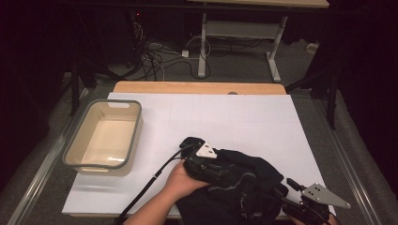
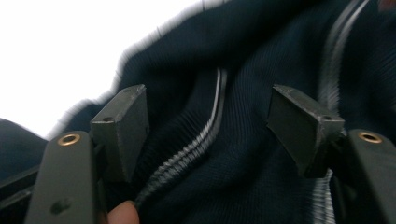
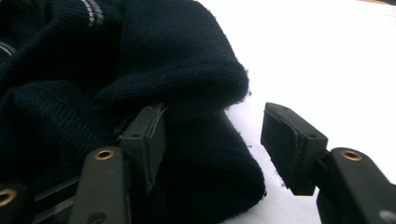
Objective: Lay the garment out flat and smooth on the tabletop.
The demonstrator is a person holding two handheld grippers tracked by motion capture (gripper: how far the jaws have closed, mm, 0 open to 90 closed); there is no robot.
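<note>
Progress: early, I judge | dark knit sweater heaped on tabltop's near edge, nothing folded or binned | left tongs apart over its ribbed stripe | right tongs apart, straddling a cuff fold | tub left of both | sweater's near part cut off.

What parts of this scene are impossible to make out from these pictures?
- Dark knitted garment: in the high view its near part is cut off by the bottom edge; its full shape and type stay unclear.
- Right hand-held gripper: its jaws are dark against the cloth in the high view.
- Left gripper view: blurred, so the striped trim is smeared.
- Tub: its near inner wall is hidden by its rim.
</note>
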